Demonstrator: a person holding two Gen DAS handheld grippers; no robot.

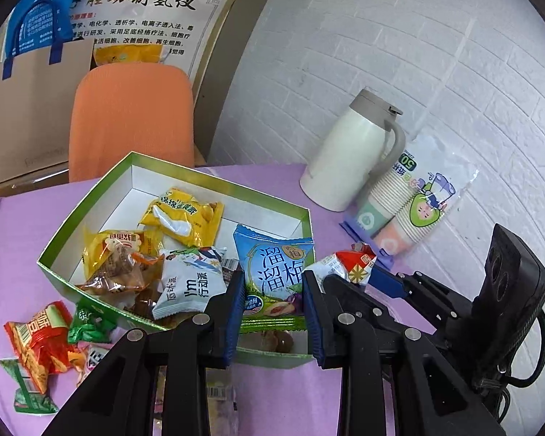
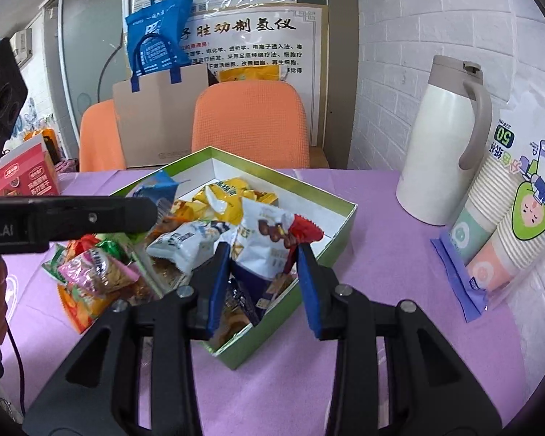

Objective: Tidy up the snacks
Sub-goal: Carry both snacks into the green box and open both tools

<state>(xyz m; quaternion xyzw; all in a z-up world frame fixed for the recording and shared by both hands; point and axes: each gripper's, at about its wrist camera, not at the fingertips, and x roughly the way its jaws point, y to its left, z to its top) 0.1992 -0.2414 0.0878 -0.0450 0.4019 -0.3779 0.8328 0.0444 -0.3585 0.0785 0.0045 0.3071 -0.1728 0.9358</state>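
Note:
A green box (image 1: 91, 200) with a white inside stands on the purple table and holds several snack packets. My left gripper (image 1: 272, 278) is shut on a blue plum-candy packet (image 1: 272, 265), lifted over the box's near side. In the right wrist view that gripper (image 2: 152, 207) comes in from the left with the blue packet (image 2: 156, 187) at its tip. My right gripper (image 2: 263, 249) is shut on a white-and-red packet (image 2: 269, 239) above the box (image 2: 345, 225). The left wrist view shows the same right gripper (image 1: 367, 269) at the box's right corner. Loose snacks (image 1: 40, 334) lie left of the box.
A white thermos jug (image 2: 443, 145) and a bagged stack of paper cups (image 2: 508, 218) stand at the right by the brick wall. Orange chairs (image 2: 250, 120), a cardboard sheet with a blue bag (image 2: 160, 36) and a red carton (image 2: 25, 174) are behind the table.

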